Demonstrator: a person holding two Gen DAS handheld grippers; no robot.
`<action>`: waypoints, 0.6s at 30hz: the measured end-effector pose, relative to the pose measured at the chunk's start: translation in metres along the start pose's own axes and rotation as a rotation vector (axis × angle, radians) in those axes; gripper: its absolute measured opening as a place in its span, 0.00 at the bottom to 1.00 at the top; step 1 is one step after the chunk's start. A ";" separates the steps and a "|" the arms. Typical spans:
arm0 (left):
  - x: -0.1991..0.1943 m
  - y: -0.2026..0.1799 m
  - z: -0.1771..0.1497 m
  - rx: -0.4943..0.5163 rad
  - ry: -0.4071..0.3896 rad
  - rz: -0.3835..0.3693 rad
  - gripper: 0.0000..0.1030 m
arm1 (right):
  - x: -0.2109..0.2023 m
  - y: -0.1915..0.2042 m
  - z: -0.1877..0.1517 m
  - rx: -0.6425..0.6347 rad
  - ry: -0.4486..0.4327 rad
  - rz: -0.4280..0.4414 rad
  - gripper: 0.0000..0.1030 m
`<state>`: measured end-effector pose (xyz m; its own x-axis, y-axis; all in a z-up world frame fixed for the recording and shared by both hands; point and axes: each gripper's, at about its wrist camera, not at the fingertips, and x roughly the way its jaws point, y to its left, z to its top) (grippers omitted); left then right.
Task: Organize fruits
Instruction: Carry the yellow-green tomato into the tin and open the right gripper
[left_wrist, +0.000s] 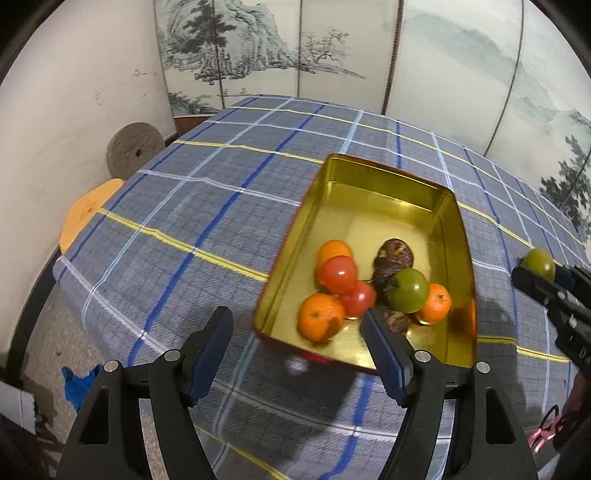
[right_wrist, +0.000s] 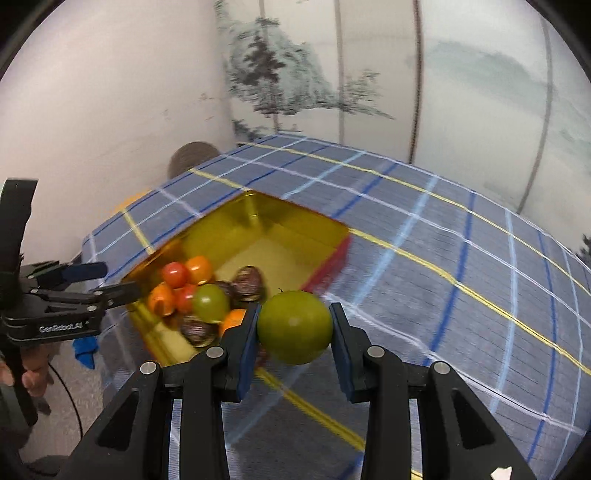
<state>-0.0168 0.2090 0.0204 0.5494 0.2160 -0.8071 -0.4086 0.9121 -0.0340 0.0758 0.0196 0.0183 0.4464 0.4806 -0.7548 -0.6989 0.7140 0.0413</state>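
Right gripper (right_wrist: 294, 328) is clenched on a green fruit (right_wrist: 294, 325), held above the plaid tablecloth (right_wrist: 461, 295) just beside the near right corner of the gold tin (right_wrist: 295, 225). Left gripper (left_wrist: 297, 354) hangs with fingers spread wide and nothing between them, over the tin's near edge. In the tin lie oranges (left_wrist: 320, 320), red fruits (left_wrist: 338, 274), a second green fruit (left_wrist: 408, 290) and dark brown fruits (left_wrist: 393, 252), clustered toward the near end.
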 end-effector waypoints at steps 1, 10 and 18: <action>-0.001 0.003 -0.001 -0.005 0.000 0.003 0.71 | 0.002 0.006 0.001 -0.011 0.004 0.010 0.33; -0.005 0.020 -0.005 -0.025 -0.003 0.026 0.71 | 0.029 0.050 0.000 -0.091 0.060 0.063 0.33; -0.004 0.029 -0.010 -0.032 0.004 0.032 0.71 | 0.047 0.064 -0.007 -0.112 0.108 0.065 0.33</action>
<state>-0.0380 0.2315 0.0171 0.5328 0.2440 -0.8103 -0.4490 0.8931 -0.0263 0.0477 0.0845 -0.0190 0.3398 0.4620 -0.8192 -0.7852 0.6188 0.0233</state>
